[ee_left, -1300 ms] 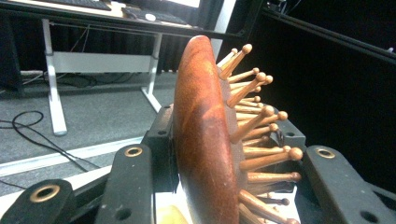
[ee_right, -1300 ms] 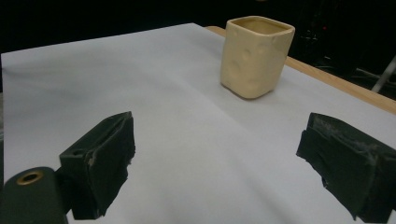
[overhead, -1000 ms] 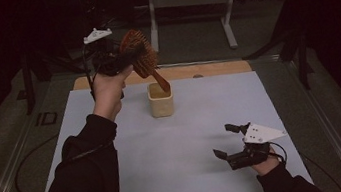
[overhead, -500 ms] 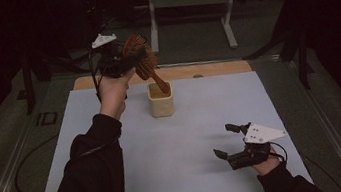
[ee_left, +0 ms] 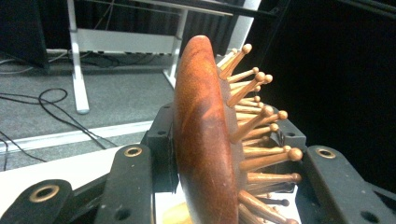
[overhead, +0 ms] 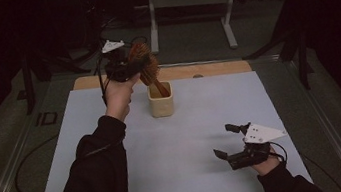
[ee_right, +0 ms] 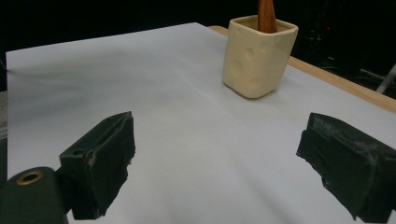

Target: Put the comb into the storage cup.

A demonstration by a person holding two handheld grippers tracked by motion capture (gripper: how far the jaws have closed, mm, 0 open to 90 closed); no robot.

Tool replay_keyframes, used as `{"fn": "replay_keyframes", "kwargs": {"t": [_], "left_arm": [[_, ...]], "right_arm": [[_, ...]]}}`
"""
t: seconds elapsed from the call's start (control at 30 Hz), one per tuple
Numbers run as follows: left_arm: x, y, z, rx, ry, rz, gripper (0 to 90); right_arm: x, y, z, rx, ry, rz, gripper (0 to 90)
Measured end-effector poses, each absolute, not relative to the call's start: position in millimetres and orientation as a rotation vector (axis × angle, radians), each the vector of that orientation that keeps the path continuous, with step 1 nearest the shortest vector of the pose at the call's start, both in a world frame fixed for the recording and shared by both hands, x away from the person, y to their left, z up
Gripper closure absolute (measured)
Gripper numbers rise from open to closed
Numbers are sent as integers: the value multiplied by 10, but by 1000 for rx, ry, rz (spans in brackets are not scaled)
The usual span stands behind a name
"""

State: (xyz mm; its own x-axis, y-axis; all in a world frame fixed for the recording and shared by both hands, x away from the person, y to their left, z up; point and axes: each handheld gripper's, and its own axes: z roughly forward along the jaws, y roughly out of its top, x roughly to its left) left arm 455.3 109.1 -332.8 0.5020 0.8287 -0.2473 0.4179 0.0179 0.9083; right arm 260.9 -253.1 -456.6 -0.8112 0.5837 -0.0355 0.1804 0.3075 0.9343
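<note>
Your left gripper (overhead: 129, 67) has lowered the hairbrush (overhead: 147, 68), fingers clamped on its head, handle inside the cup (overhead: 162, 106); your right gripper (overhead: 233, 141) rests wide open, empty, well right of the cup.

A white sheet (overhead: 187, 159) covers the wooden desk (overhead: 220, 67); behind it a white metal frame (overhead: 185, 3) stands on grey carpet, black cables (ee_left: 56, 109) trailing nearby
</note>
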Motion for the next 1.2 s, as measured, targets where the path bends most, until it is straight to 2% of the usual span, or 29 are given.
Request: {"fn": "replay_keyframes", "kwargs": {"t": [1.2], "left_arm": [[4715, 989, -3781, 1658, 1164, 369, 544]], "right_arm": [[2626, -2530, -4598, 694, 2227, 1512, 96]]}}
